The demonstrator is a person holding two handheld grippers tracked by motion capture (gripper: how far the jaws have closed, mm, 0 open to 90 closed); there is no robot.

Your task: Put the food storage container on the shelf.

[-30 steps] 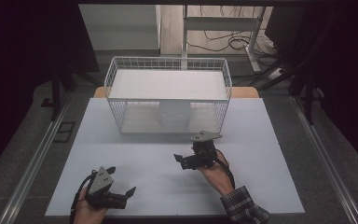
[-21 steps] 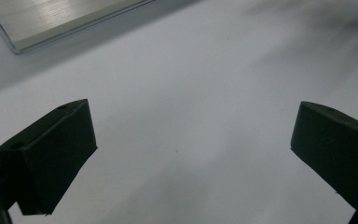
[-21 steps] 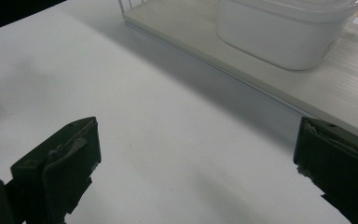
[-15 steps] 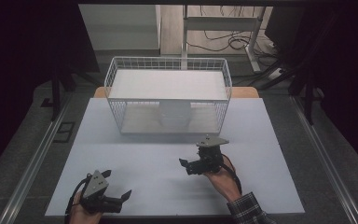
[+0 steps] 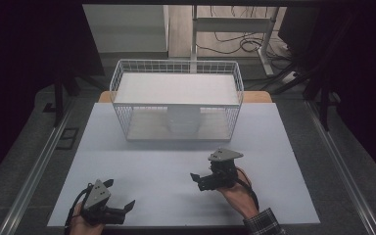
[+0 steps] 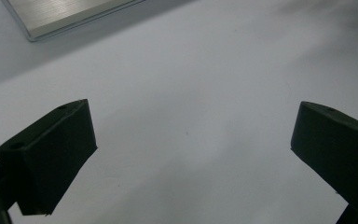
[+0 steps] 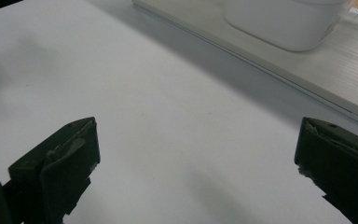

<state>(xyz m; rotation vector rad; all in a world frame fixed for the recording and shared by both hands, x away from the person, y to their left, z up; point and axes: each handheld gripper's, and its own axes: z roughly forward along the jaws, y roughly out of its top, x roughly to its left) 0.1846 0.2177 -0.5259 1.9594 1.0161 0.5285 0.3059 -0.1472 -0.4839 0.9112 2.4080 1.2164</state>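
- A white table [image 5: 274,142] is seen from the high view, with a white wire basket [image 5: 176,100] set near its far edge, about midway between the left and right edges.
- A flat white board is laid across the top of the basket, and a white rounded container [image 5: 183,120] is seen standing inside it, under the board, close to the middle of the basket's front wall.
- The left gripper [image 5: 120,196] is held in a hand [image 5: 81,223] at the near left corner of the table, low over the surface.
- Its jaws are spread wide with nothing between them; in the left gripper view only bare table top is seen in the gap.
- The right gripper [image 5: 198,180] is held in the other hand [image 5: 235,193] near the near edge, right of the middle, well apart from the basket.
- Its jaws are likewise spread wide and hold nothing; in the right gripper view the basket's floor and the container [image 7: 284,21] are seen beyond them.
- A plaid sleeve [image 5: 264,224] is seen at the near edge.
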